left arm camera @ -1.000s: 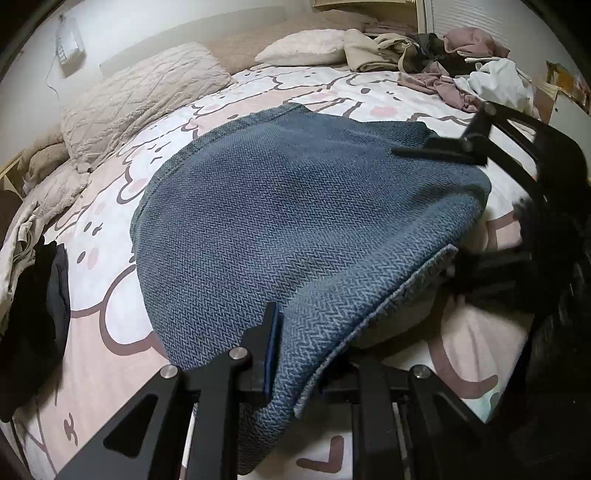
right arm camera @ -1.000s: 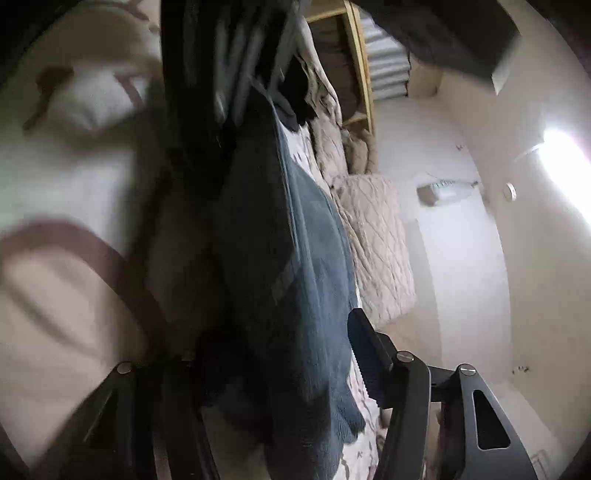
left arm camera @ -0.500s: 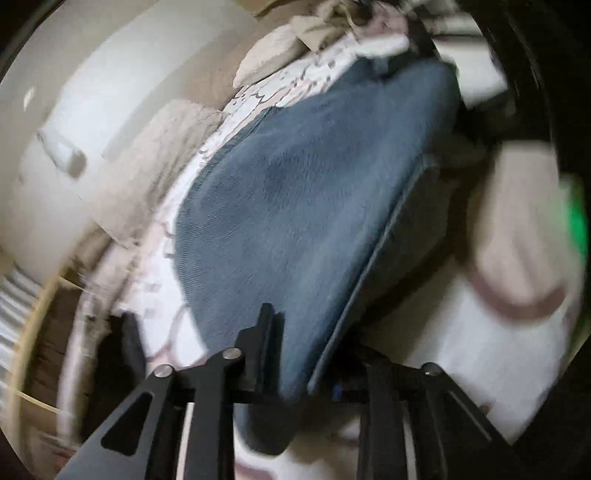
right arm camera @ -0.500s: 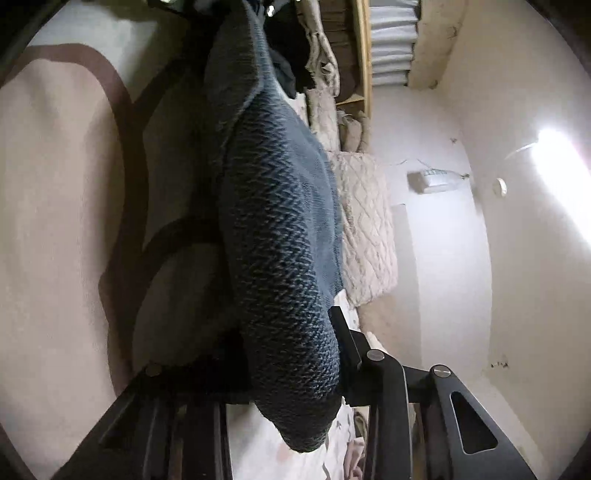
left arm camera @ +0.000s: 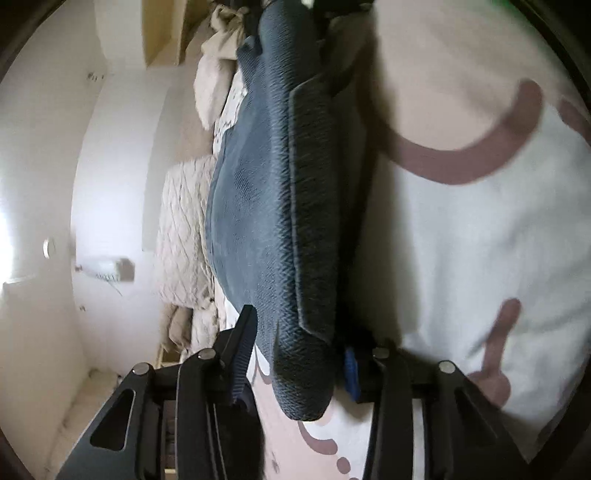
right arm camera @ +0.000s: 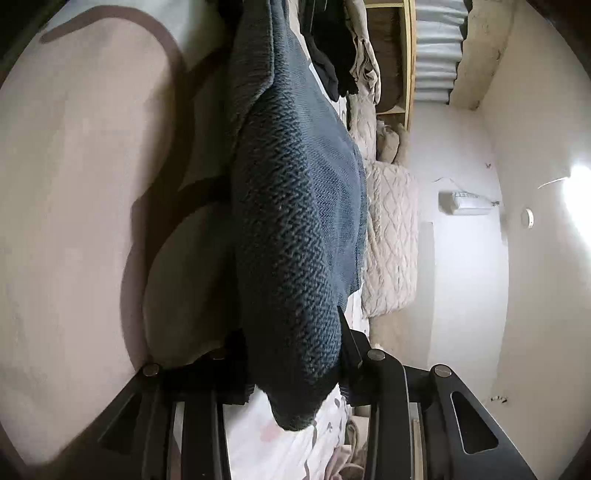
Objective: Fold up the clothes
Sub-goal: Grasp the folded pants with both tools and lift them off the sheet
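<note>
A dark blue knitted garment (left arm camera: 266, 221) lies folded into a thick bundle on the cartoon-print bedsheet (left arm camera: 461, 240). Both wrist views are rolled sideways, so the bed runs up the picture. My left gripper (left arm camera: 299, 354) has one end of the bundle between its jaws, one finger on top and one under the fold, with the pads against the knit. The right gripper (right arm camera: 295, 362) is shut on the other end of the garment (right arm camera: 295, 221). Its right finger presses the knit, and its left finger is mostly hidden in shadow beneath.
A quilted beige pillow (left arm camera: 184, 229) (right arm camera: 391, 236) lies past the garment by the white wall. Loose beige cloth (left arm camera: 221, 33) and dark clothes (right arm camera: 328, 48) are heaped at the far end. A wooden shelf (right arm camera: 402, 55) stands beyond the bedsheet (right arm camera: 74, 184).
The left gripper rolled onto its side and sank toward the bed, its jaws widening from a thin edge to the thick fold. The right gripper's jaws narrowed onto the garment's other end.
</note>
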A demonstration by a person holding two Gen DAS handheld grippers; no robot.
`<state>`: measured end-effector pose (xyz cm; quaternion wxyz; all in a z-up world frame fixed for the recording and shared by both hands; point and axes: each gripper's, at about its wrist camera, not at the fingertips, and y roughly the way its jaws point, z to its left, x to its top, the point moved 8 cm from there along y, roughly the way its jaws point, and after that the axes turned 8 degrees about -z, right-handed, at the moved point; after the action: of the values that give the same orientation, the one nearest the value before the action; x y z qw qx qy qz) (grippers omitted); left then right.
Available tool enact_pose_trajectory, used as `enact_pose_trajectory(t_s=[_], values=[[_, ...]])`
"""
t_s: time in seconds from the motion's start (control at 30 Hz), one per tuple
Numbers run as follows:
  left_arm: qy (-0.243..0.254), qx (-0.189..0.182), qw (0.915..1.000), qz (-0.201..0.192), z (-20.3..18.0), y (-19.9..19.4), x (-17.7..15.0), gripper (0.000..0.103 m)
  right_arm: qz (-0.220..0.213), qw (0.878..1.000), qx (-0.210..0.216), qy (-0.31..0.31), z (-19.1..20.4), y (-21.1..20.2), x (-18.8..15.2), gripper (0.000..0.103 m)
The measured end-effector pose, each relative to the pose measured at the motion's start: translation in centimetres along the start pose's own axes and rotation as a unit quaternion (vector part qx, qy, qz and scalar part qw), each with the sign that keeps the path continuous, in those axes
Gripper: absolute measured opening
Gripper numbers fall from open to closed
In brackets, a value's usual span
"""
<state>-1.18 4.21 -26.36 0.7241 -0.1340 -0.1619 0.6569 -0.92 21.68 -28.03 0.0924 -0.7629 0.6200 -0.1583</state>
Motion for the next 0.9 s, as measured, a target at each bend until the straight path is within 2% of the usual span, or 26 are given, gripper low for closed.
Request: enact_pose_trajectory(t_s=[0.13, 0.17, 0.23, 0.3, 0.37, 0.43, 0.53, 0.63, 0.73, 0.8, 0.9], values=[[-0.021, -0.014, 0.9994, 0.022, -0.1, 1.3, -0.5, 0.037, -0.003, 1.0, -0.004, 0.015, 0.1, 1.0, -0.2, 0.034], [-0.025, -0.015, 0.9992, 0.026, 0.0, 1.6, -0.4, 0.035, -0.002, 1.0, -0.002, 0.016, 0.0, 1.1, -0.2, 0.034], [-0.04, -0.022, 0.9985, 0.031, -0.2, 2.3, -0.4, 0.02, -0.004, 1.0, 0.001, 0.012, -0.1, 1.4, 0.1, 0.034], [-0.069, -0.029, 0.9968, 0.028, 0.1, 2.8, -0.4, 0.015, -0.009, 1.0, 0.008, 0.004, -0.3, 1.7, 0.4, 0.03], [-0.11, -0.038, 0.9929, 0.025, 0.9, 3.1, -0.5, 0.016, -0.011, 1.0, 0.02, -0.006, -0.6, 2.2, 0.5, 0.028], [-0.175, -0.056, 0.9826, 0.025, 2.9, 3.2, -1.0, 0.016, -0.011, 1.0, 0.027, -0.011, -1.5, 2.6, 0.9, 0.027], [-0.239, -0.061, 0.9687, 0.029, 6.3, 3.5, -1.6, 0.016, -0.012, 1.0, 0.019, -0.005, -4.9, 1.6, 2.4, 0.027], [-0.285, -0.036, 0.9576, 0.027, 11.9, 3.6, -3.0, 0.015, -0.031, 0.999, -0.029, -0.033, -10.0, 1.4, 5.7, 0.026], [-0.342, 0.005, 0.9393, 0.03, 19.4, 4.3, -5.3, 0.015, -0.044, 0.994, -0.078, -0.057, -16.4, 3.2, 8.6, 0.026], [-0.379, 0.036, 0.9243, 0.029, 25.2, 4.9, -7.9, 0.015, -0.052, 0.989, -0.117, -0.078, -20.7, 4.4, 10.9, 0.026], [-0.403, 0.077, 0.9115, 0.034, 32.2, 5.2, -11.8, 0.015, -0.06, 0.984, -0.148, -0.072, -26.8, 6.2, 14.8, 0.025]])
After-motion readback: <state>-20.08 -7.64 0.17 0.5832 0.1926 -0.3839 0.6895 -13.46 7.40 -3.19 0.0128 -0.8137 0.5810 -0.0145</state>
